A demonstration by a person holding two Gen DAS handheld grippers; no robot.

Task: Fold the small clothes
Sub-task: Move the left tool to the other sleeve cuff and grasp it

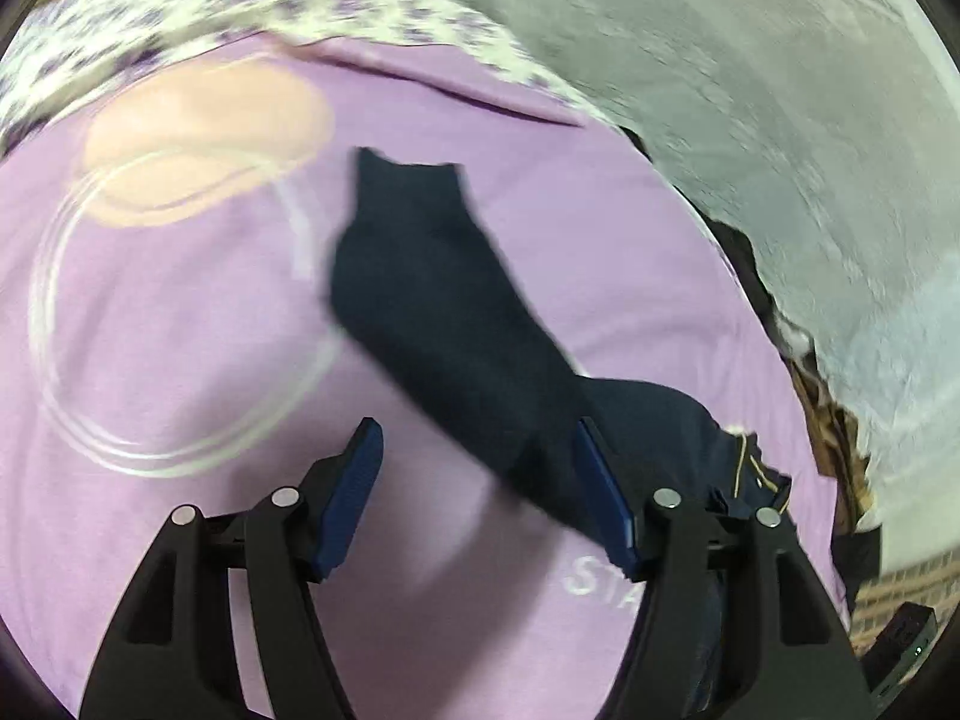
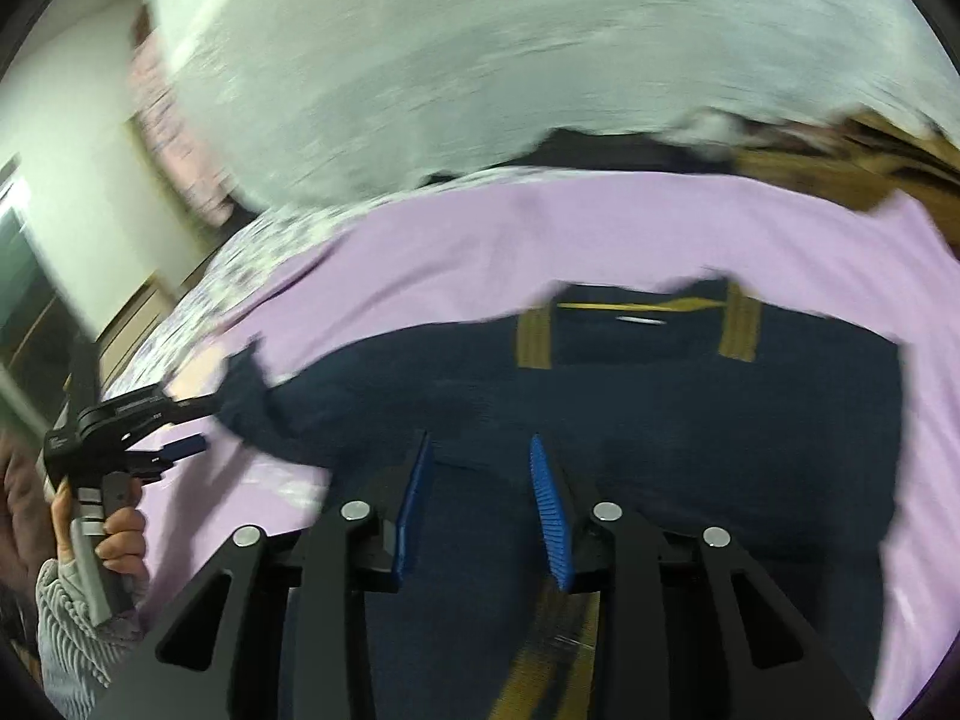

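Navy-blue knit fabric, a small garment with tan stripes, lies spread over a lilac T-shirt printed with a peach circle that fills the middle of both views. In the left wrist view its dark sleeve runs diagonally from upper centre down to the lower right of the frame, where the left gripper stands with its blue-padded jaws wide apart, the sleeve passing close by the right pad; contact cannot be confirmed through the motion blur.

The right wrist view shows the right gripper at bottom centre, jaws parted and empty, hovering above the garment's body, with the tan-trimmed collar toward the upper middle of the frame. At lower left of that view the left gripper appears again, gripped by the person's left hand in a grey ribbed cuff, its fingers at the sleeve end.

The sleeve looks laid outward so it can be drawn across the body (the likely first fold), and the right tool seems placed over the torso to steady the cloth. A floral-print sheet shows at upper left and a pale grey blanket at upper right.
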